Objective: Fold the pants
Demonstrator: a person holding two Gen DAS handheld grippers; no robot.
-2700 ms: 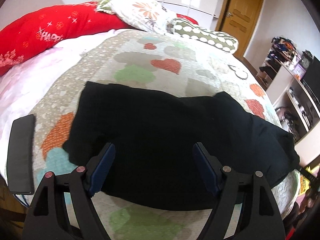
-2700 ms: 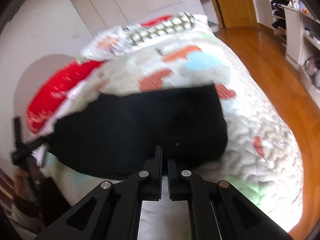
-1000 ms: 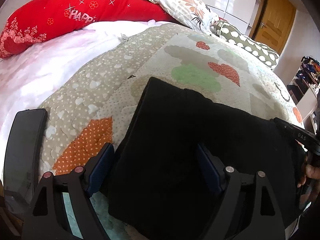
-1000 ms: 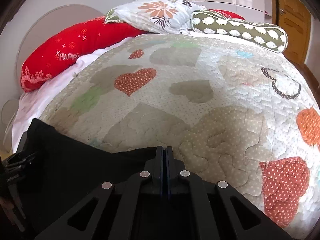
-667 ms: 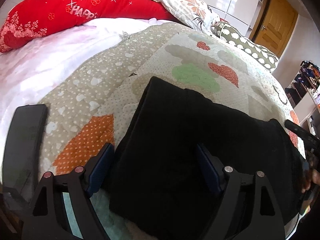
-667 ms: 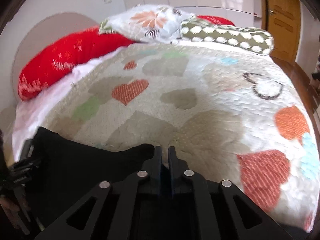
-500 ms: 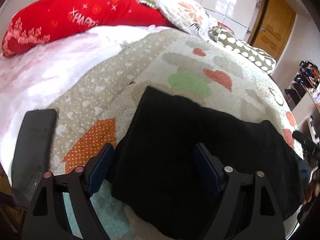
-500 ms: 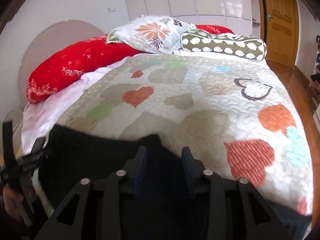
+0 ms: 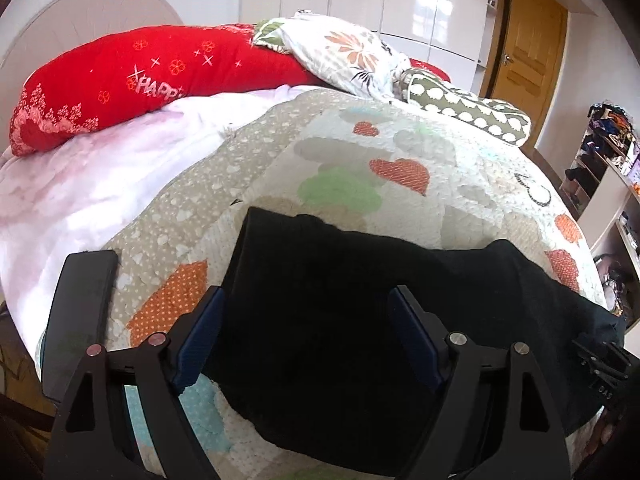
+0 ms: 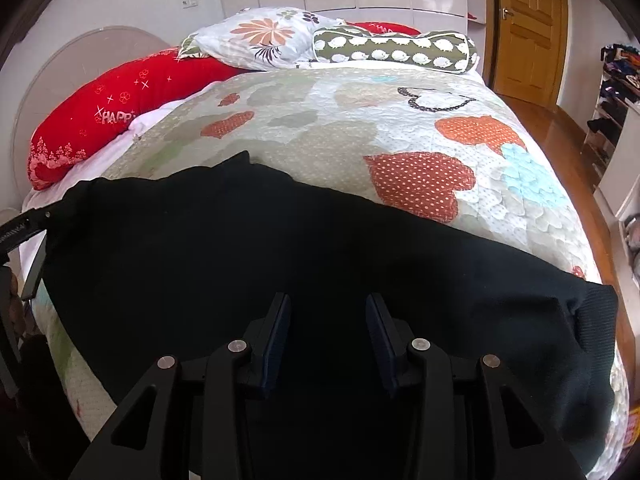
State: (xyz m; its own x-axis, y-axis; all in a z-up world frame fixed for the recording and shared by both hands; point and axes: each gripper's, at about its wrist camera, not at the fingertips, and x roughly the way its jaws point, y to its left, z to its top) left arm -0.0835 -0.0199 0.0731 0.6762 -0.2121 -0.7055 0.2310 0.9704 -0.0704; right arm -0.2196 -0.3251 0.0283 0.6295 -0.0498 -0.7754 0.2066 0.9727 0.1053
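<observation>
Black pants (image 9: 360,300) lie folded in a long band across the near edge of the heart-patterned quilt (image 9: 400,152); they also show in the right wrist view (image 10: 280,248). My left gripper (image 9: 308,300) is open and empty, hovering over the left end of the pants. My right gripper (image 10: 328,308) is open and empty above the middle of the pants. The right gripper's body (image 9: 604,364) shows at the pants' right end in the left wrist view.
A black phone (image 9: 80,312) lies on the quilt's left edge. Red bolster (image 9: 152,76), floral pillow (image 10: 260,36) and green patterned bolster (image 10: 392,50) lie at the head. Wooden door (image 10: 528,28) and shelves (image 9: 608,176) stand to the right.
My right gripper was shut on the pants edge, then opened and let go. Both grippers have pulled back and risen a little. The pants lie still.
</observation>
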